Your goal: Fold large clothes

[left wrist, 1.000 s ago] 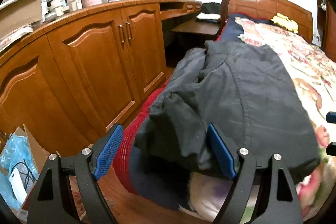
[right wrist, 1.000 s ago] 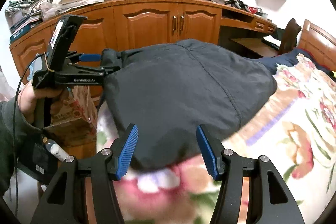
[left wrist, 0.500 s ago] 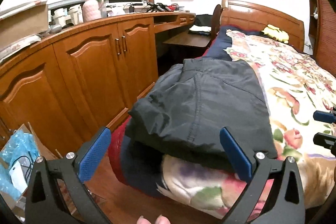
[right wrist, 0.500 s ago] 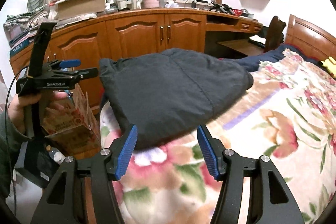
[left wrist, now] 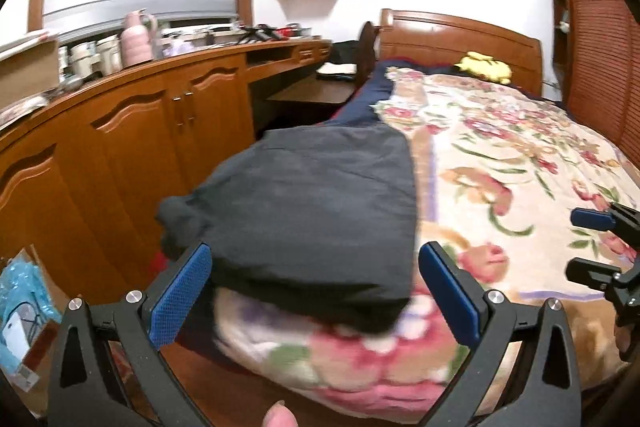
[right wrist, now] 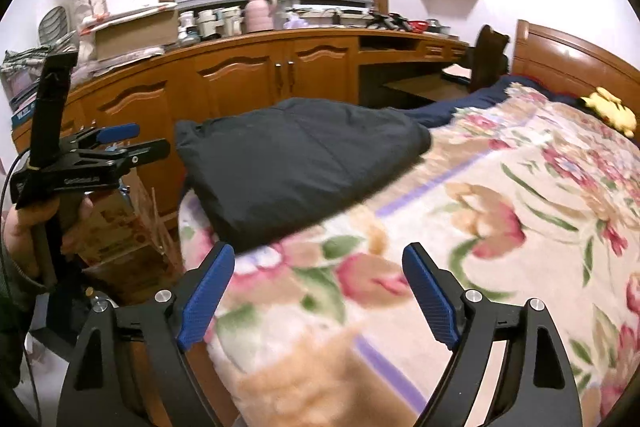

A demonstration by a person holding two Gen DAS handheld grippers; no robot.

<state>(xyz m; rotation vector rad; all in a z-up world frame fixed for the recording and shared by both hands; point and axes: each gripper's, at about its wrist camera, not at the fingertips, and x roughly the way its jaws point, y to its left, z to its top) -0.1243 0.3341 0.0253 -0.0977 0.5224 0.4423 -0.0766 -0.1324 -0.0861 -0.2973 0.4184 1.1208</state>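
Floral-blanketed bed (right wrist: 500, 227) beside wooden cabinets (left wrist: 132, 147), dark garment (left wrist: 312, 211) folded into a thick, slightly rumpled rectangle at the bed's corner, left gripper (left wrist: 316, 291) spread wide, right gripper (right wrist: 318, 291) opening, both empty.

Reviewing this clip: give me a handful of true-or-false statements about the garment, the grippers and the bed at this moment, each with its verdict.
1. The dark garment lies folded on the floral blanket near the bed's edge. True.
2. The left gripper is clamped on the garment. False: its jaws stand wide open and hold nothing.
3. The right gripper holds nothing. True: its jaws are opening, with only blanket beyond them.
4. A yellow plush toy lies near the headboard. True.
5. The cabinet doors stand open. False: they are closed.
6. The garment is bright red. False: it is dark grey.
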